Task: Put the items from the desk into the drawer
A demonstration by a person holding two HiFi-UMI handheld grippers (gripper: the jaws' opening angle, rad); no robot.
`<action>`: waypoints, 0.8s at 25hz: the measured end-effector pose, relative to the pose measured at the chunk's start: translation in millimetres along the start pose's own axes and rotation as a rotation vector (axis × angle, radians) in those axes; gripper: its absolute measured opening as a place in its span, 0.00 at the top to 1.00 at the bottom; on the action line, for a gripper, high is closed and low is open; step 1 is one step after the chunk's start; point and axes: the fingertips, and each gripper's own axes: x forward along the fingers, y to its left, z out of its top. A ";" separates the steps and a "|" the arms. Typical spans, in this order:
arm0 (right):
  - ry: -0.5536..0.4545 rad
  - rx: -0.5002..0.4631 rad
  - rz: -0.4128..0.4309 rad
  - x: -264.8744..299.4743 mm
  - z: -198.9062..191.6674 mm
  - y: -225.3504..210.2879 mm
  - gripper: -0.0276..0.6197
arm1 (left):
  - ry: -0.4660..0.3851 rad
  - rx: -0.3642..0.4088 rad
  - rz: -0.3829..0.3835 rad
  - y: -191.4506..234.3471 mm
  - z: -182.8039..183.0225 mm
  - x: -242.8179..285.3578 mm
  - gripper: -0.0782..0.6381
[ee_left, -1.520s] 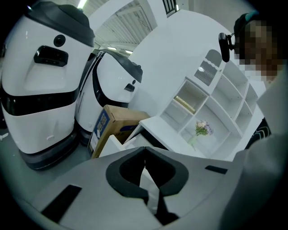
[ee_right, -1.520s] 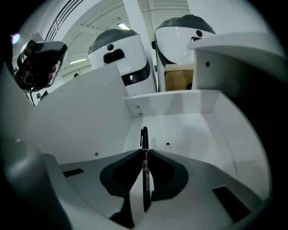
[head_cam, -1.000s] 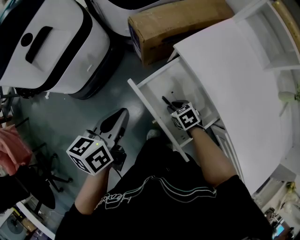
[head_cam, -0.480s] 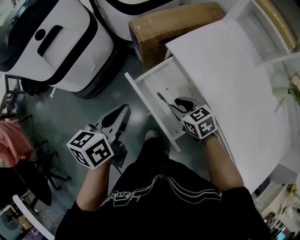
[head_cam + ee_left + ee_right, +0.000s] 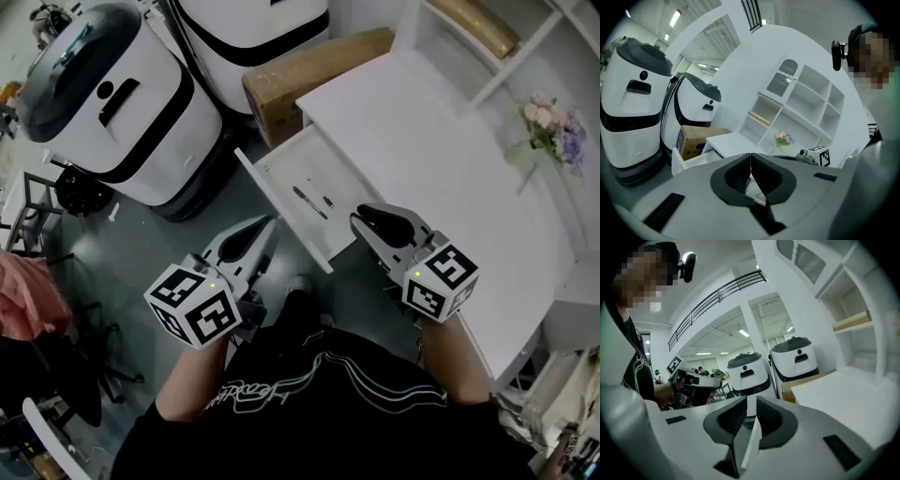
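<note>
The white drawer [image 5: 279,167] stands pulled out from the white desk [image 5: 427,150]. A dark pen [image 5: 308,201] and a small dark bit [image 5: 329,202] lie on its floor. My right gripper [image 5: 364,216] hovers just outside the drawer's near right corner, above the desk's edge; its jaws stand a narrow slit apart with nothing between them [image 5: 751,401]. To the left of the drawer front, over the floor, is my left gripper [image 5: 266,227]. Its jaws are shut and empty [image 5: 750,157]. The desk top shows no loose items.
A cardboard box [image 5: 300,70] sits on the floor behind the drawer. Two big white machines [image 5: 103,112] [image 5: 253,28] stand at the left and back. A flower vase [image 5: 548,127] and white shelves [image 5: 487,23] are at the desk's far side.
My right gripper has pulled back out of the drawer toward me, leaving the pen lying inside. The head view has swung to show more of the desk. The left gripper has barely moved.
</note>
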 end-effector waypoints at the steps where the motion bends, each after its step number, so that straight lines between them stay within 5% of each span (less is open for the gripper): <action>1: -0.032 -0.011 0.004 -14.3 8.6 9.3 0.84 | -0.005 0.023 -0.019 -15.2 0.2 -3.7 0.86; 8: -0.228 0.025 0.062 -94.1 50.3 67.1 0.87 | -0.055 0.140 -0.144 -110.8 8.6 -33.0 0.86; 20: -0.308 -0.032 0.106 -161.9 74.5 134.1 0.88 | -0.113 0.287 -0.206 -192.3 12.9 -78.8 0.86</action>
